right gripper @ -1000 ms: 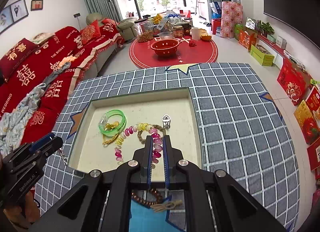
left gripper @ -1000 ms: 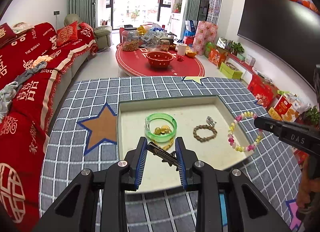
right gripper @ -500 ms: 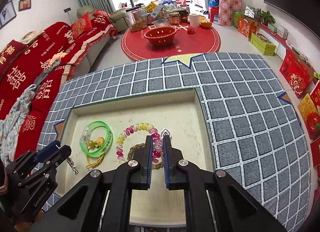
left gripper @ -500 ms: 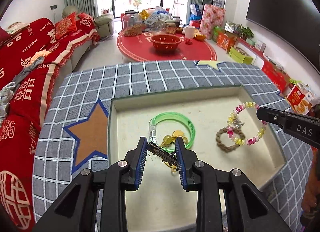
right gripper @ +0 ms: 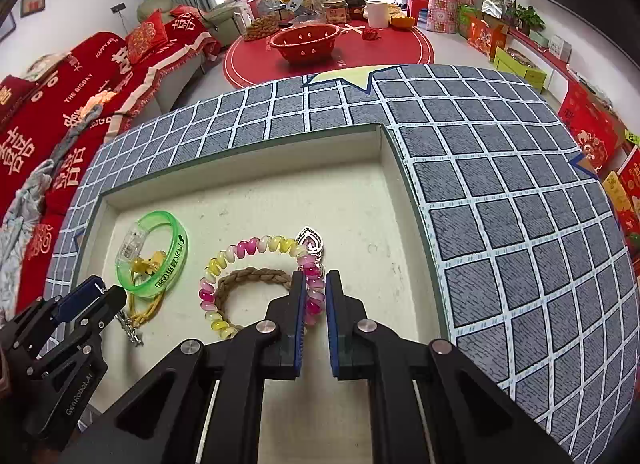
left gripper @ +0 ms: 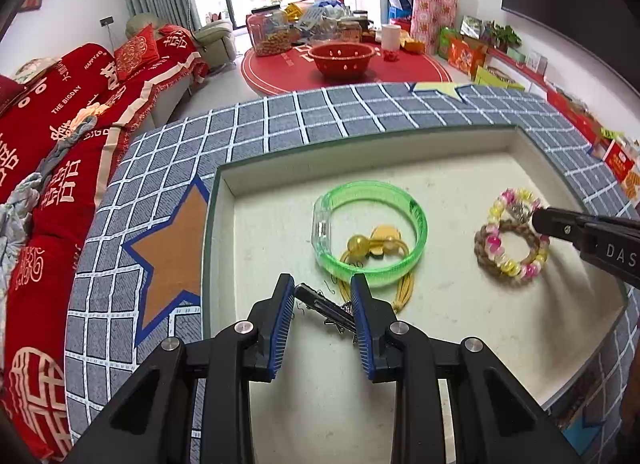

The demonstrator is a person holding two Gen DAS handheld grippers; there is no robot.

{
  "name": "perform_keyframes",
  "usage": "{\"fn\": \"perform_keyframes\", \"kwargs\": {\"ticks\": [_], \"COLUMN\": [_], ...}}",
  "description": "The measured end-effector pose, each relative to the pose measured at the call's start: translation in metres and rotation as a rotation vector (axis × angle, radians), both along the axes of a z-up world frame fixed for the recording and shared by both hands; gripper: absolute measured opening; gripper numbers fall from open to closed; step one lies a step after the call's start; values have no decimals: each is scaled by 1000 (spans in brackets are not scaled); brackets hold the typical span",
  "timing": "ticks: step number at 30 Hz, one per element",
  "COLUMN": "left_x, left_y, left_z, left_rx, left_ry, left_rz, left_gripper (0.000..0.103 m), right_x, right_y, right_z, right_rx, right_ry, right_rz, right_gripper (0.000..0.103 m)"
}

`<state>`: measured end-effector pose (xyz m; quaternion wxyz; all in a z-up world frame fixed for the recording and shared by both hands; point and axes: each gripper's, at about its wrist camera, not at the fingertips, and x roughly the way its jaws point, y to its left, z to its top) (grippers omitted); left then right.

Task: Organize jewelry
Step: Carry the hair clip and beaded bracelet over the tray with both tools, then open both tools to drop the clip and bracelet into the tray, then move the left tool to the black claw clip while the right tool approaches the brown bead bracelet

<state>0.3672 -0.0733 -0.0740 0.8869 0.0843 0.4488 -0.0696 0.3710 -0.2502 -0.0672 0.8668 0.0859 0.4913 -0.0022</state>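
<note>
A shallow cream tray (left gripper: 224, 200) (right gripper: 384, 152) lies on the grey checked table. In it are a green bangle (left gripper: 416, 220) (right gripper: 176, 240), a yellow cord piece (left gripper: 376, 244) (right gripper: 150, 310), a brown braided bracelet (left gripper: 480, 248) (right gripper: 256, 274) and a silver heart pendant (right gripper: 310, 242). My left gripper (left gripper: 323, 304) (right gripper: 108, 298) is shut on a dark metal clip with a chain (left gripper: 324, 306), low over the tray. My right gripper (right gripper: 316, 284) (left gripper: 538, 220) is shut on a pink and yellow coil bracelet (right gripper: 248, 246) (left gripper: 500, 232), which rests over the braided bracelet.
The grey checked cloth (right gripper: 500, 192) has an orange star (left gripper: 172, 244) left of the tray. A red sofa (left gripper: 60, 136) stands at the left. A round red table with a red basket (right gripper: 306, 42) stands behind. Boxes line the right wall.
Both grippers have come down and forward into the tray. The coil bracelet now lies over the braided bracelet. The clip has moved closer to the green bangle.
</note>
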Motion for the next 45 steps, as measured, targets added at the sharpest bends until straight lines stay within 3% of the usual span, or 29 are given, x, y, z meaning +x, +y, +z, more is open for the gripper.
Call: {"fn": "perform_keyframes", "kwargs": {"ticks": [4, 6, 7, 8, 10, 15, 17, 18, 19, 20, 21, 23, 33, 35, 40, 45], "left_x": [0, -1, -2, -2, -3, -7, -10, -12, -13, -17, -23, -29, -56, -64, -84, -103], "left_y": [2, 4, 4, 4, 3, 3, 3, 3, 3, 4, 6, 8, 18, 21, 28, 32], "left_z": [-3, -2, -1, 0, 3, 13, 17, 20, 23, 28, 32, 42, 67, 70, 72, 72], "left_rx": [13, 13, 18, 22, 21, 9, 7, 5, 1, -11, -22, -34, -71, -79, -98, -110], "left_ry": [5, 2, -4, -8, -16, -28, -41, -48, -55, -79, -107, -140, -157, -157, -145, -131], "left_rz": [20, 27, 32, 35, 35, 38, 36, 35, 36, 42, 46, 36, 44, 43, 41, 35], "left_gripper": [43, 43, 43, 43, 43, 43, 43, 51, 85, 101, 103, 103, 103, 103, 103, 103], "right_x": [-1, -1, -2, -2, -5, -11, -14, -17, -18, -21, -23, -28, -68, -77, -104, -124], "right_y": [5, 5, 4, 3, 2, -2, -4, -5, -5, -5, -6, -7, -13, -14, -16, -14], "right_z": [-3, -5, -6, -6, -5, 6, 14, 19, 22, 28, 32, 41, 78, 83, 93, 94], "right_rx": [-26, -11, -7, -6, 0, 47, 70, 78, 83, 92, 100, 110, 146, 151, 172, 154], "right_ry": [9, 16, 21, 23, 15, -18, -40, -54, -63, -77, -88, -108, -193, -210, -283, -277], "right_rz": [17, 16, 13, 10, 4, -8, -12, -14, -15, -14, -13, -14, -19, -18, -7, 1], "right_gripper": [11, 18, 28, 46, 62, 64, 71, 72, 74, 74, 75, 80, 86, 103, 103, 103]}}
